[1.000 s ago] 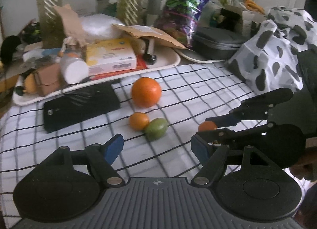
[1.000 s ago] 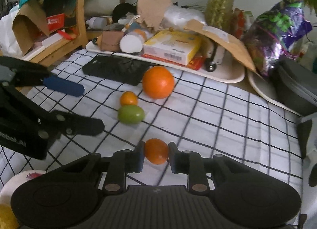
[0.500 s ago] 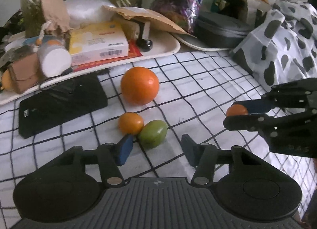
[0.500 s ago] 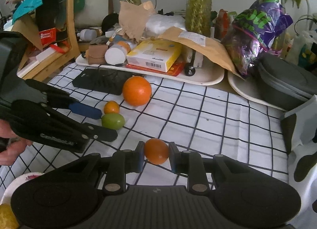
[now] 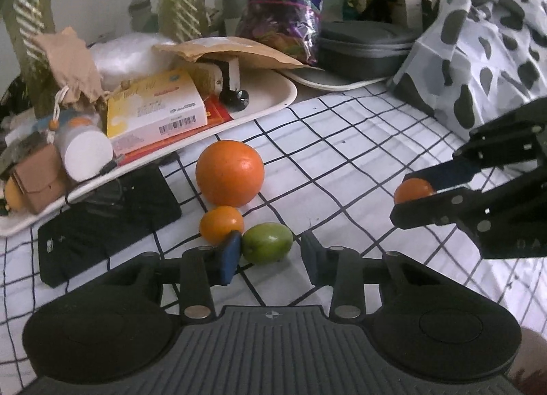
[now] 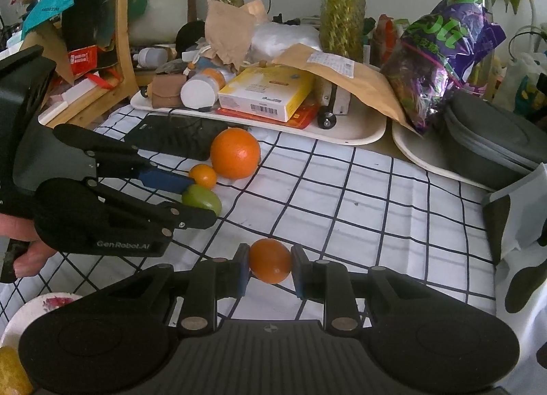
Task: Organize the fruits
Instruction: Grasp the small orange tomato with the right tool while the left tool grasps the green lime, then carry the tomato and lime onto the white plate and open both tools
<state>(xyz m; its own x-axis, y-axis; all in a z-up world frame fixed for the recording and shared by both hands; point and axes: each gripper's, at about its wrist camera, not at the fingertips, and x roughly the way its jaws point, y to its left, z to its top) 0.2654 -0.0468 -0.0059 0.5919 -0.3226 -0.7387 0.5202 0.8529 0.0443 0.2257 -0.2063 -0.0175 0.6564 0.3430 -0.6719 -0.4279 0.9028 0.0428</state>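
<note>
A big orange (image 5: 229, 173), a small orange (image 5: 220, 225) and a green fruit (image 5: 267, 243) lie close together on the checked cloth (image 5: 342, 162). My left gripper (image 5: 270, 255) is open, its fingers on either side of the green fruit, the left pad beside the small orange. My right gripper (image 6: 269, 267) is shut on a small orange fruit (image 6: 270, 260) and holds it above the cloth; it also shows in the left wrist view (image 5: 412, 191). The three fruits also show in the right wrist view: big orange (image 6: 235, 153), small orange (image 6: 203, 175), green fruit (image 6: 201, 201).
A black flat device (image 5: 102, 220) lies left of the fruits. A cluttered white tray (image 5: 280, 101) stands behind them. A spotted cloth (image 5: 478, 39) is at the right. A white plate (image 6: 30, 309) with a yellow fruit (image 6: 10, 374) shows at the lower left of the right wrist view.
My left gripper has moved forward and down and its fingers now straddle the green fruit. My right gripper has lifted slightly with its small orange fruit.
</note>
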